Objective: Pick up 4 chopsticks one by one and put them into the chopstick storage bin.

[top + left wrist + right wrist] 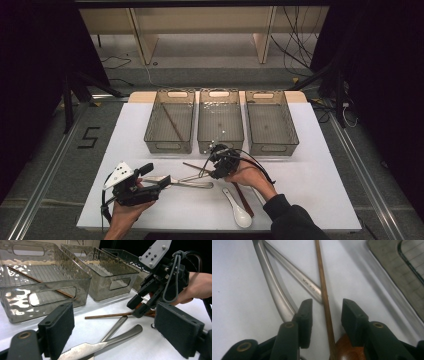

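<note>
The right gripper pointed down at the middle of the white surface, just near of the three bins. Its jaws stood partly open, with a brown wooden chopstick lying between the two pads; the pads did not press on it, and a gap showed on each side. Beside the chopstick lay two steel handles that crossed each other, one of them touching the chopstick close to the left pad. A brown wooden piece lay under the right jaw.

The left gripper rested at the near left, its jaws wide open and holding nothing. A table knife lay between them on the surface.

At the far side stood three clear grey bins; the left bin held another chopstick lying slanted. A white ceramic spoon lay near the right forearm.
</note>
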Demonstrator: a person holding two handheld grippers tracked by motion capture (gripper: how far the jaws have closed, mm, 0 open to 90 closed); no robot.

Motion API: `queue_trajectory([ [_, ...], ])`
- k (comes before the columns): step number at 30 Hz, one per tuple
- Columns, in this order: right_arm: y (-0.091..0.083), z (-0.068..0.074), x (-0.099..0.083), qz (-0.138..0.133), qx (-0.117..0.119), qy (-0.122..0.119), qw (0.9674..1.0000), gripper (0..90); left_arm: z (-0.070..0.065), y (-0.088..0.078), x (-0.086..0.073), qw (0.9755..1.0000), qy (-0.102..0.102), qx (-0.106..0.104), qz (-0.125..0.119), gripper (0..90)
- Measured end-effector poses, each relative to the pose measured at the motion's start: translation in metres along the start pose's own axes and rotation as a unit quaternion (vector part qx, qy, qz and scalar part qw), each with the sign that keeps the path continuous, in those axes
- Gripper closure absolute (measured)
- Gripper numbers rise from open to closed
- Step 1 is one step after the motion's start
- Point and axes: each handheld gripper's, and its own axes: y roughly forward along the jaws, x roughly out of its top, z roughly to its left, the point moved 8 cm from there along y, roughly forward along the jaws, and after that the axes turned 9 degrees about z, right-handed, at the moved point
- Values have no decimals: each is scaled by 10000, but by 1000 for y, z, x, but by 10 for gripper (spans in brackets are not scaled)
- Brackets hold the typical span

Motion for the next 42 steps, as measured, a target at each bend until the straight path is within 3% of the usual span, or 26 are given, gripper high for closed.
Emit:
queue_trajectory([
  [26,9,0,-6,357,-182,-68,9992,832,0,0,0,10000,6,-8,-4,159],
  [34,8,2,-5,366,-177,-130,9991,853,0,0,0,10000,5,-6,-7,159],
  [42,-4,2,-4,133,-80,-65,9999,856,0,0,0,10000,-1,-6,-8,159],
])
